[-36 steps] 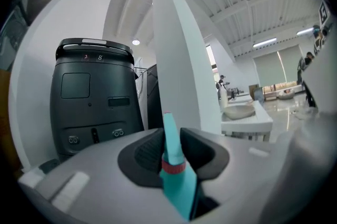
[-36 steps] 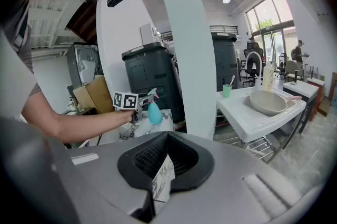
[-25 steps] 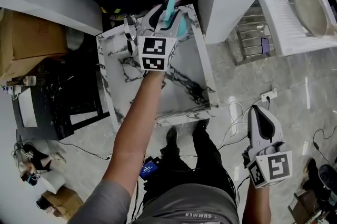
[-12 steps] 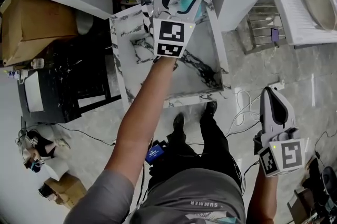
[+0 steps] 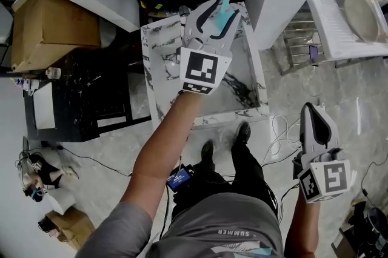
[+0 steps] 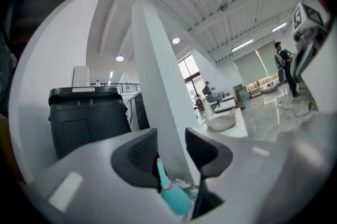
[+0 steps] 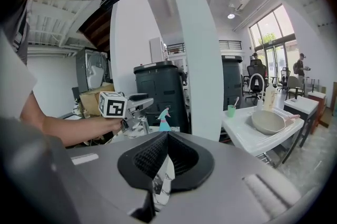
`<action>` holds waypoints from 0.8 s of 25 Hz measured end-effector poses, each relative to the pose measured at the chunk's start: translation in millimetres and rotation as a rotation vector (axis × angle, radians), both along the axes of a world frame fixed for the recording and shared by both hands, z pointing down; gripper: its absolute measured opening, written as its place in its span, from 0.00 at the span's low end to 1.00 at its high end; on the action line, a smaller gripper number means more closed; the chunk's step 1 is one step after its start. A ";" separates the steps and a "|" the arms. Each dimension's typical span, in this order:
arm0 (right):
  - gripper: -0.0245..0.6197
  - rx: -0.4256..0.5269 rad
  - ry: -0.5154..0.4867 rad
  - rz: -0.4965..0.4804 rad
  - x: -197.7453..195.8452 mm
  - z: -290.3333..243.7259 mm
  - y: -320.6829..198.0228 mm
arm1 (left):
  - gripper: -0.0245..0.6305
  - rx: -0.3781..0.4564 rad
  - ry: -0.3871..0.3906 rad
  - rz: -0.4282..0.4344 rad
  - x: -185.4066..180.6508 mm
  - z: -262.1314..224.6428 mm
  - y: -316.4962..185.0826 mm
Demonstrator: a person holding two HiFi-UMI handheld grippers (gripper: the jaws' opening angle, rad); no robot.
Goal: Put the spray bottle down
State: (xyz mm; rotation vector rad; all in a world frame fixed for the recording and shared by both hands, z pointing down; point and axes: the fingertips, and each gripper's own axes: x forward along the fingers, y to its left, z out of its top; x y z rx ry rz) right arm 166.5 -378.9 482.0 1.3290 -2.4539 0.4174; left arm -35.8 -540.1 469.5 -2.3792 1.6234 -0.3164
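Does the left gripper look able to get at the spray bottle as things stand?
Probably yes. The spray bottle stands on the marble table close under the left gripper, whose jaws are closing without pressing it. Nothing else is between them; it would have to open wider and come down.

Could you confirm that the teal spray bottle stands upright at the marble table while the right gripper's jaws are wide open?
Not quite: the right gripper has its jaws shut together, empty, as the right gripper view shows. The teal spray bottle does stand upright at the marble table.
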 end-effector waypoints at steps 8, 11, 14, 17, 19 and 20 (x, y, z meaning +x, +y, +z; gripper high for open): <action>0.04 0.066 -0.013 0.010 -11.0 -44.2 26.5 | 0.04 0.036 0.033 0.114 8.7 -74.7 75.7; 0.04 0.091 -0.023 0.017 -13.3 -63.6 37.8 | 0.04 0.027 0.027 0.175 15.2 -101.0 103.1; 0.04 0.119 -0.022 0.020 -18.5 -84.3 48.8 | 0.04 0.029 0.034 0.216 13.9 -129.2 130.3; 0.04 0.148 -0.013 0.017 -24.2 -102.4 62.2 | 0.04 0.004 0.044 0.248 9.2 -148.2 160.9; 0.04 0.166 -0.001 0.013 -28.7 -113.3 71.3 | 0.04 -0.007 0.044 0.264 4.9 -157.8 181.3; 0.04 0.173 0.007 0.011 -31.7 -118.7 75.2 | 0.04 -0.012 0.049 0.269 1.8 -162.9 190.6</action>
